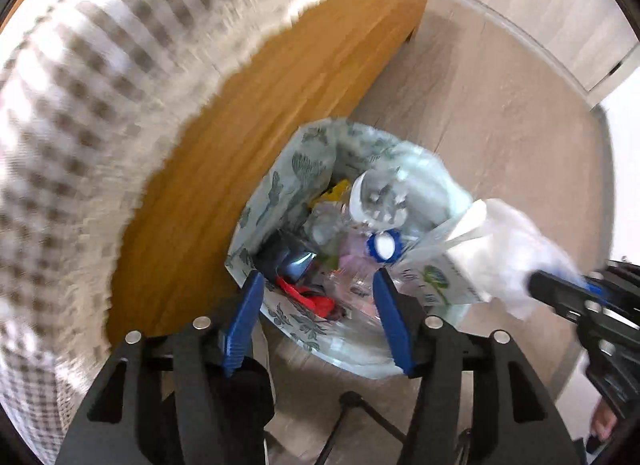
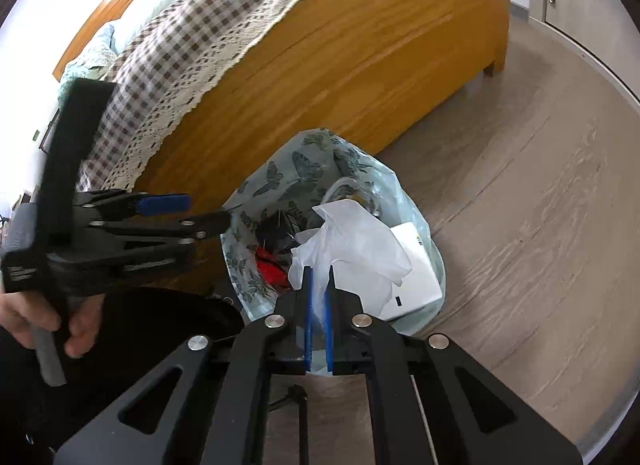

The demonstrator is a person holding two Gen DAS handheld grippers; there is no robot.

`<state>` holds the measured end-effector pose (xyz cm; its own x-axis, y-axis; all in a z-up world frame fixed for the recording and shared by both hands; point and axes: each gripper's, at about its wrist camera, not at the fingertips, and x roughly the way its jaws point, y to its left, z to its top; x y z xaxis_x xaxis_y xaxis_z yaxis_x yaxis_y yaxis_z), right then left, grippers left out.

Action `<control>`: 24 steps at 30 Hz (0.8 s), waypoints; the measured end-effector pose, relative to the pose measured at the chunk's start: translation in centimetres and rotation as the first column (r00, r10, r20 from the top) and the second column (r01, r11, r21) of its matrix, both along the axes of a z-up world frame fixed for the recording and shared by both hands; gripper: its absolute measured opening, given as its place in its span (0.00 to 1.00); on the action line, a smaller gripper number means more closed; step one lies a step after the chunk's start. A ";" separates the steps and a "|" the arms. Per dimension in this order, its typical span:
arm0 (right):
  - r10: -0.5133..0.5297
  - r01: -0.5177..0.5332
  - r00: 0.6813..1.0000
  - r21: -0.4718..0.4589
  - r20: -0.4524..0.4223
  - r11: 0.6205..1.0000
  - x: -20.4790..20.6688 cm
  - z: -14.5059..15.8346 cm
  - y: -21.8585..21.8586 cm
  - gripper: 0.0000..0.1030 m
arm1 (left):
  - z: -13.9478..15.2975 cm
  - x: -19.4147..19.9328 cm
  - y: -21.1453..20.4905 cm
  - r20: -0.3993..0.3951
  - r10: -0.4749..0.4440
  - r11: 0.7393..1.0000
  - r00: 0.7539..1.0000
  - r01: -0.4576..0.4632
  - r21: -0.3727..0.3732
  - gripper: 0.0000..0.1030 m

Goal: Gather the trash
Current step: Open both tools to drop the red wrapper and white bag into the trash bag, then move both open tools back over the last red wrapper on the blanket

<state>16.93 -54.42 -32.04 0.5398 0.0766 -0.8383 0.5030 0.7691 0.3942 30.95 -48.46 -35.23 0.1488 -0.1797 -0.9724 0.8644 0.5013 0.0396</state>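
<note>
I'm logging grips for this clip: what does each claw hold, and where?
Right claw pinches the white plastic bag by its lower edge. Left claw is open and holds nothing.
</note>
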 end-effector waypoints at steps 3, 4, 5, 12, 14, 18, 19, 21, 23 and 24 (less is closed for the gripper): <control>0.014 -0.014 1.000 -0.002 0.007 1.000 0.7 0.3 0.1 0.05 | 3.6 0.3 2.1 -0.001 0.031 0.991 1.000 -0.031 -0.127 0.63; 0.024 -0.024 1.000 -0.003 0.010 1.000 1.3 0.4 0.3 0.05 | 4.5 0.4 2.8 0.005 0.042 0.986 0.999 -0.041 -0.160 0.63; 0.036 -0.036 0.999 -0.002 0.011 0.999 2.0 0.4 0.4 0.05 | 5.6 0.6 3.6 0.009 0.047 0.979 0.999 -0.045 -0.198 0.64; 0.085 -0.085 0.996 0.078 0.000 0.993 9.2 -1.1 0.7 0.05 | 12.6 2.8 8.4 0.063 0.129 0.915 0.990 -0.094 -0.393 0.67; 0.093 -0.091 0.995 0.072 -0.035 0.993 12.1 -1.9 0.8 0.05 | 14.0 3.7 9.5 0.078 0.159 0.902 0.984 -0.112 -0.418 0.68; 0.115 -0.112 0.985 0.030 -0.126 0.993 15.7 -3.3 1.4 0.45 | 15.4 5.1 11.2 0.117 0.207 0.888 0.971 -0.136 -0.440 0.68; 0.124 -0.123 0.984 0.021 -0.129 0.992 16.1 -3.2 1.7 0.59 | 15.4 5.5 11.6 0.111 0.212 0.886 0.971 -0.143 -0.441 0.68; 0.126 -0.129 0.981 -0.010 -0.147 0.992 16.3 -2.9 2.2 0.59 | 15.3 6.1 12.3 0.108 0.223 0.884 0.969 -0.154 -0.440 0.68; 0.122 -0.125 0.982 -0.013 -0.147 0.992 15.9 -2.3 2.4 0.59 | 15.4 6.7 13.0 0.103 0.236 0.879 0.966 -0.167 -0.446 0.68; 0.119 -0.124 0.981 -0.018 -0.156 0.992 15.8 -2.1 2.4 0.59 | 15.9 7.1 13.7 0.094 0.247 0.874 0.964 -0.180 -0.451 0.68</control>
<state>32.68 -51.97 -34.15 0.3923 0.1093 -0.9133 0.4580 0.8379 0.2970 38.06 -34.80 -19.35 0.3641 -0.5268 -0.7681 0.7358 0.6683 -0.1095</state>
